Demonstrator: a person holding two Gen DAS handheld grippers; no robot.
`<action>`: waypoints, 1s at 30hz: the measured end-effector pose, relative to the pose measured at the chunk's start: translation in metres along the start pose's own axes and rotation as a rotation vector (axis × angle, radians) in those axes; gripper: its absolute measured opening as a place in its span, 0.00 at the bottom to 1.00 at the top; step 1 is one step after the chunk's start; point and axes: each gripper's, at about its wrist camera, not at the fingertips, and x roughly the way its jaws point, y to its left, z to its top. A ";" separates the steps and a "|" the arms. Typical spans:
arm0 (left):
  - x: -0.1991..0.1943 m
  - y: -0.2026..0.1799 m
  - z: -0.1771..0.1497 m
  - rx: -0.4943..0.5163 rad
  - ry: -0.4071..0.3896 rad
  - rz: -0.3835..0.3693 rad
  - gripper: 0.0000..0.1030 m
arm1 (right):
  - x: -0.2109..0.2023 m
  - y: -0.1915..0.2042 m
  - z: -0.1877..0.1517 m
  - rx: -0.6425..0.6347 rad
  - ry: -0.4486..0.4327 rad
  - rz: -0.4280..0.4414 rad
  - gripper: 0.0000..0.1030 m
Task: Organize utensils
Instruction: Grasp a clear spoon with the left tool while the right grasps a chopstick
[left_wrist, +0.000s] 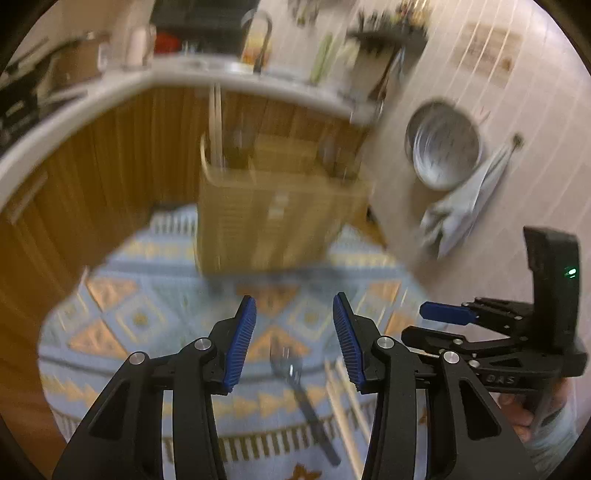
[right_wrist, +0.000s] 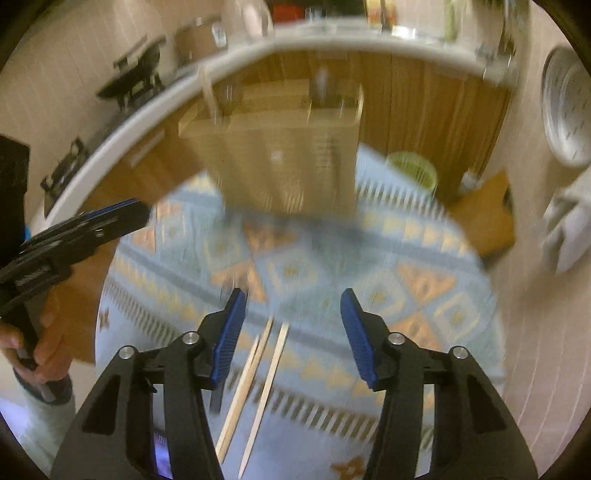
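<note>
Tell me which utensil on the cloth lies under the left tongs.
The dark-handled fork, below the left tongs; the pale wooden chopsticks lie under the right tongs.

**Room and Surroundings: Kitchen Area**

A blue-and-orange patterned cloth (left_wrist: 155, 280) covers the round table. Behind it, wood-panelled cabinets (left_wrist: 110, 147) run under a pale curved counter (left_wrist: 184, 74) crowded with blurred items. The pale panelled wall (left_wrist: 517, 110) carries a metal bowl (left_wrist: 445, 146) and a grey cloth (left_wrist: 461, 206).

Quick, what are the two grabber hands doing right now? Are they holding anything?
Left gripper: open, holding nothing; a dark fork lies on the cloth below it.
Right gripper: open, holding nothing; wooden chopsticks lie below it.
</note>
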 end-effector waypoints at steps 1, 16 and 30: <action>0.010 0.002 -0.008 -0.005 0.035 0.001 0.41 | 0.010 0.000 -0.008 0.007 0.037 0.006 0.44; 0.081 0.001 -0.061 0.022 0.256 0.058 0.41 | 0.074 0.013 -0.044 0.007 0.239 0.052 0.27; 0.107 -0.023 -0.050 0.093 0.231 0.191 0.41 | 0.087 0.045 -0.057 -0.150 0.241 -0.070 0.09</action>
